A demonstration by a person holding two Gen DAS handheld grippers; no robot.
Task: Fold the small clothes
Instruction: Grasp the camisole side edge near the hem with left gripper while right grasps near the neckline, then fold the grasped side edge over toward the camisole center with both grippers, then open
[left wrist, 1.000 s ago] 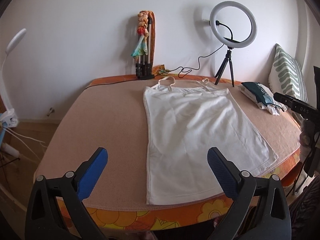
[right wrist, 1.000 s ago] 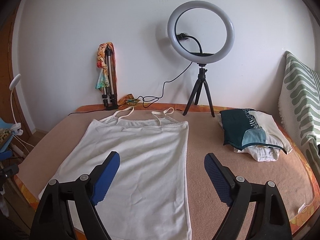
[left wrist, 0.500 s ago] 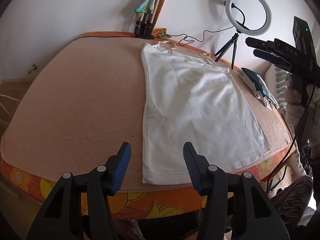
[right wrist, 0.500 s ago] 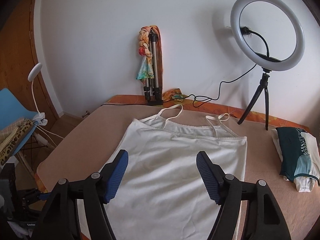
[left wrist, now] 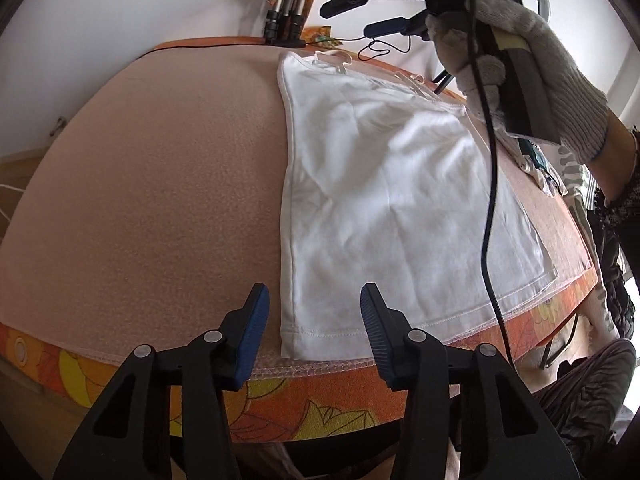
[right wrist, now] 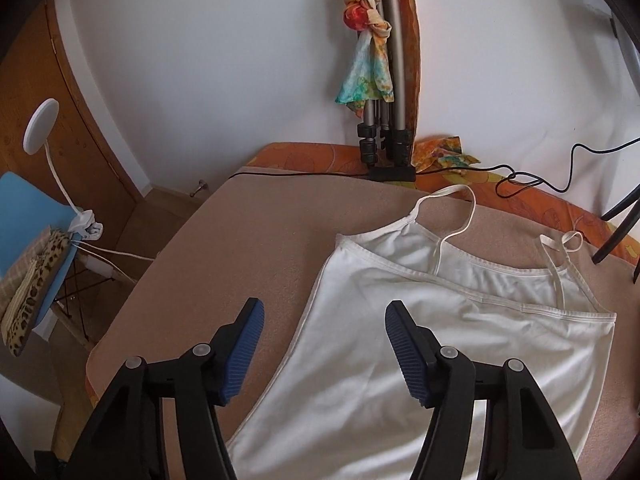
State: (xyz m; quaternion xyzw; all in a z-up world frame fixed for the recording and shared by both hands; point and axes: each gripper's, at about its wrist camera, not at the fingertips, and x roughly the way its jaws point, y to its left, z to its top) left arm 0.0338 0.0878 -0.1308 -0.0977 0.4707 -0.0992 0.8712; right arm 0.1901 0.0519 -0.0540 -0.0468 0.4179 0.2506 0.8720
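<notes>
Right now I am lining up the first fold on the white top [left wrist: 392, 200], which lies flat on the tan tabletop [left wrist: 152, 184], straps at the far end by the wall and hem at the near edge. My left gripper [left wrist: 315, 322] hangs over the near left corner of the hem, its jaws closing and about half apart; the corner sits between them, but I cannot see the pads pressing on cloth yet. My right gripper [right wrist: 324, 340] is over the far left side of the top, just below the left strap [right wrist: 444, 208], its jaws also closing, somewhat wider, straddling the left side seam with nothing pinched. In the left view my gloved right hand [left wrist: 536, 76] reaches across above the garment.

I judge this to be the grasp stage of folding the left side over towards the right. Next, I reckon, both grippers need to sink onto the seam, catch both layers, then lift and carry the edge across together so the fold stays straight.
</notes>
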